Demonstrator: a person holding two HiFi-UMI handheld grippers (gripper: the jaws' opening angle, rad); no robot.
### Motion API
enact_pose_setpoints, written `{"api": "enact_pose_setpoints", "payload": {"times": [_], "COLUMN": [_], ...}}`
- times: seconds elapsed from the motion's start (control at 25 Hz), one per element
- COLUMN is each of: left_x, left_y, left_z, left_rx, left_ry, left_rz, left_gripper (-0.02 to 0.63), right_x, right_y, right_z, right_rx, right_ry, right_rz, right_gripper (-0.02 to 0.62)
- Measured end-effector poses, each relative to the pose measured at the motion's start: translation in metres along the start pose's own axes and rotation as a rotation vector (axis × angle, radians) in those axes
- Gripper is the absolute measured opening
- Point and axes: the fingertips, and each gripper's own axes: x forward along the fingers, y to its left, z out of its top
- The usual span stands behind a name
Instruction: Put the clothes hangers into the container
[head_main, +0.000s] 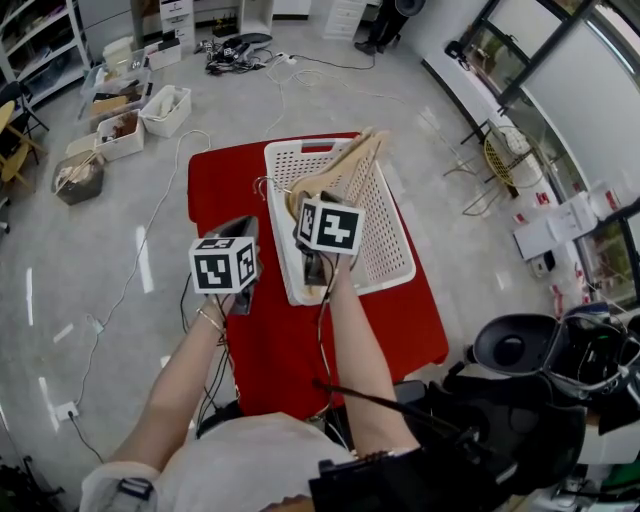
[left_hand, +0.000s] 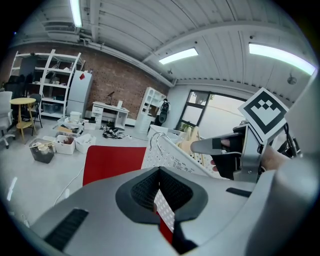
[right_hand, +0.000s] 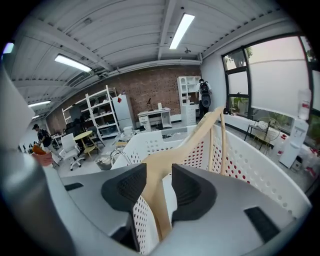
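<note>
A white perforated basket (head_main: 400, 255) stands on a red table (head_main: 225, 190) and holds several wooden clothes hangers (head_main: 335, 170), their metal hooks (head_main: 262, 185) over its left rim. My right gripper (head_main: 298, 205) hangs over the basket's near left part. In the right gripper view a hanger's wooden arm (right_hand: 200, 132) runs between the jaws of the right gripper (right_hand: 159, 175), which stand open around it, while the hanger leans inside the basket (right_hand: 250, 165). The left gripper (head_main: 245, 225) hovers left of the basket, over the table; in its own view the left gripper (left_hand: 160, 172) is shut and empty.
Several white bins (head_main: 165, 110) and a dark bin (head_main: 78, 180) sit on the floor at the far left, with cables (head_main: 235, 55) behind the table. A black stool-like device (head_main: 520, 345) stands at the lower right. Shelves (left_hand: 47, 85) line the brick wall.
</note>
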Motion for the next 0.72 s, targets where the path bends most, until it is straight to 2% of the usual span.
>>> {"api": "enact_pose_setpoints", "payload": {"times": [0.52, 0.72], "left_x": [-0.032, -0.055], "left_y": [-0.014, -0.032], "left_z": [0.009, 0.015], "left_rx": [0.025, 0.051], "left_ry": [-0.040, -0.065], "left_rz": [-0.009, -0.015], "left_gripper": [0.000, 0.000], "right_x": [-0.044, -0.082], "right_y": [-0.003, -0.002], "right_z": [0.030, 0.040], "right_rx": [0.015, -0.001], "right_ry": [-0.067, -0.112], "right_rz": [-0.027, -0.040], "right_gripper": [0.155, 0.101]}}
